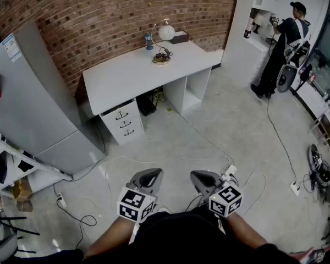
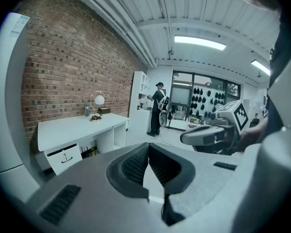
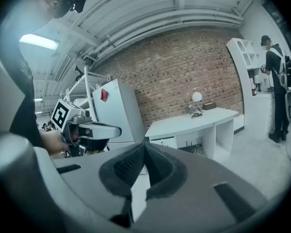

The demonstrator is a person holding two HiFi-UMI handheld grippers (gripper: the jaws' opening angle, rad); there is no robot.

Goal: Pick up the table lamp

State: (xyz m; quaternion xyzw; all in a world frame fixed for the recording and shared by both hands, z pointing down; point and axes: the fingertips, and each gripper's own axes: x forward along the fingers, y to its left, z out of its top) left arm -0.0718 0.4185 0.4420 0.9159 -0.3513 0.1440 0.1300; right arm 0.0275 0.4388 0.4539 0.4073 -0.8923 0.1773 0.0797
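Left tool point(image 1: 149, 176) and right tool point(image 1: 202, 178) are both closed and empty. We hold them low in front of us, as nothing is in reach. The lamp point(image 1: 165, 33) stands at the back of the worktop point(image 1: 121, 78) by the brick wall point(image 1: 99, 10), well apart from us. Approach comes first.

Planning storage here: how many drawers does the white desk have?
3, stacked under the left end of the desk in the head view: top drawer, middle drawer, bottom drawer. None seems hidden.
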